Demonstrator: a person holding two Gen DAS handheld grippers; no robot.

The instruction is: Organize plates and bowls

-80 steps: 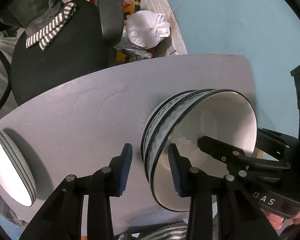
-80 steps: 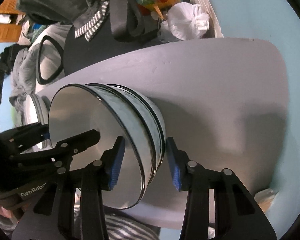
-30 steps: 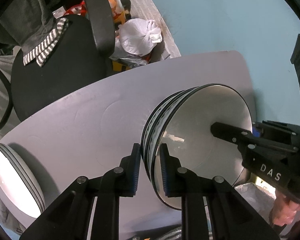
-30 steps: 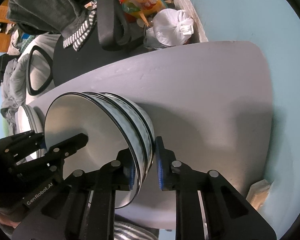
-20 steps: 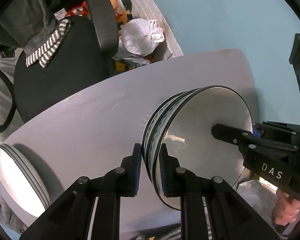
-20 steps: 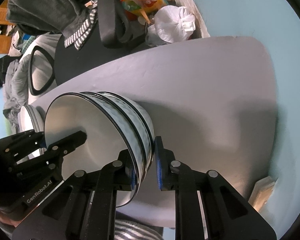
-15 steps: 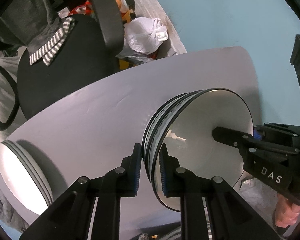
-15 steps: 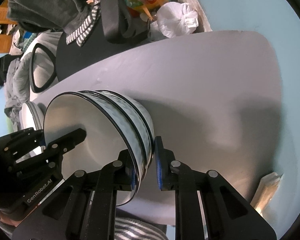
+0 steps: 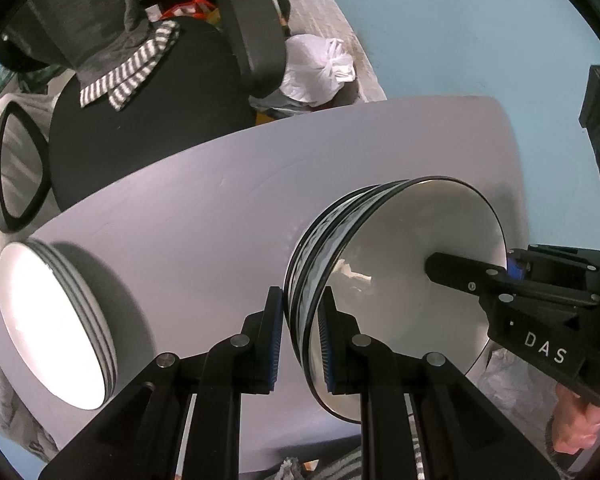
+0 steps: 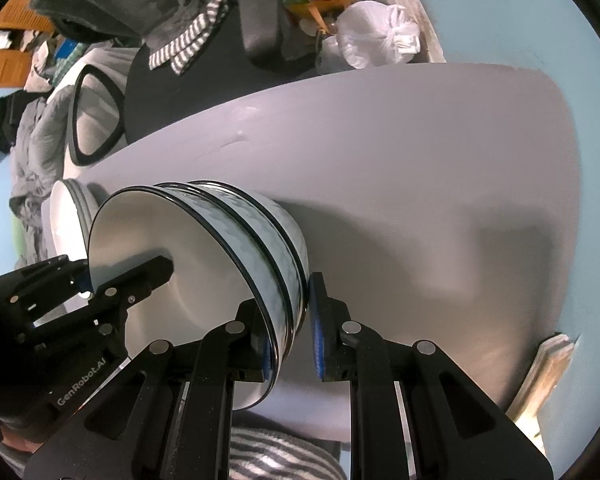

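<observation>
Item: stack of bowls (image 9: 400, 280), three nested, white inside with grey-blue patterned walls and dark rims. It was held over the grey table (image 9: 204, 232), at about 3 o'clock in the left wrist view and about 8 o'clock in the right wrist view.

Left gripper (image 9: 300, 336): blue pads clamped together on the rim of the stack, one pad outside, one inside the top bowl.

Right gripper (image 10: 290, 334): clamped likewise on the opposite rim, inner pad within the top bowl, outer pad against the patterned wall. A hand (image 9: 580, 424) on its handle showed at 4 o'clock in the left wrist view.

Item: stack of plates (image 9: 56, 328), white with dark edges, resting on the table at 8 o'clock in the left wrist view, well apart from the bowls.

Surroundings: black office chair (image 9: 140, 128) at 11 o'clock beyond the table, with a striped cloth (image 9: 128, 76) over it; white tied bag (image 9: 320, 68) at 12 o'clock; pale blue wall (image 9: 460, 28).
</observation>
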